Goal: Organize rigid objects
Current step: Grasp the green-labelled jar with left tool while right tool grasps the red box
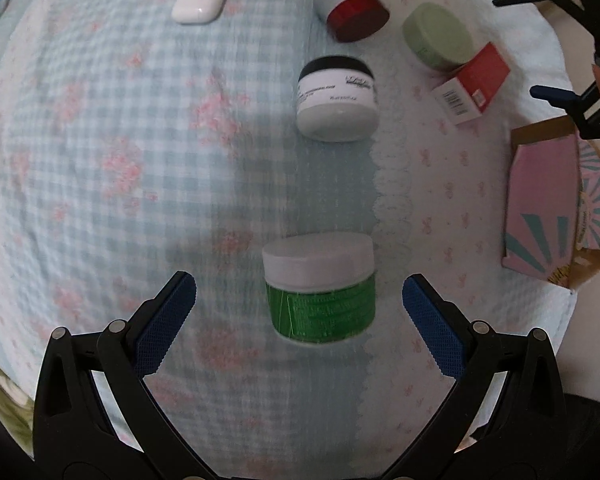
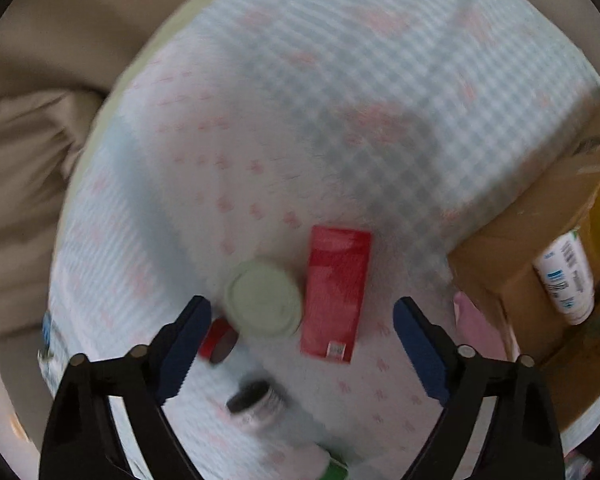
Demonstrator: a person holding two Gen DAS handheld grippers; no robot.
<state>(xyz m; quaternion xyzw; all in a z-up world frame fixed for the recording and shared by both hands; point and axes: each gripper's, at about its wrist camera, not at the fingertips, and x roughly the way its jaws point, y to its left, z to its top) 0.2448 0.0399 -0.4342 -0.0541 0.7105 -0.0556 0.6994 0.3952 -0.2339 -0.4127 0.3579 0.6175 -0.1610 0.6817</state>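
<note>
My left gripper [image 1: 299,294] is open, its blue pads either side of a green jar with a white lid [image 1: 320,287] on the bed cover, apart from it. Beyond lie a white jar with a black lid [image 1: 337,99], a red-lidded jar [image 1: 351,9], a pale green tin [image 1: 438,36], a red box [image 1: 473,83] and a white earbud case [image 1: 201,1]. My right gripper [image 2: 302,308] is open above the pale green tin [image 2: 263,298] and the red box [image 2: 336,291]. It also shows at the left wrist view's right edge [image 1: 556,44].
A pink box with teal rays [image 1: 556,208] lies at the right. A cardboard box [image 2: 540,248] holding a white bottle [image 2: 565,276] stands at the bed's right side. Beige fabric [image 2: 28,140] lies beyond the bed edge. The checked cover [image 1: 100,160] stretches left.
</note>
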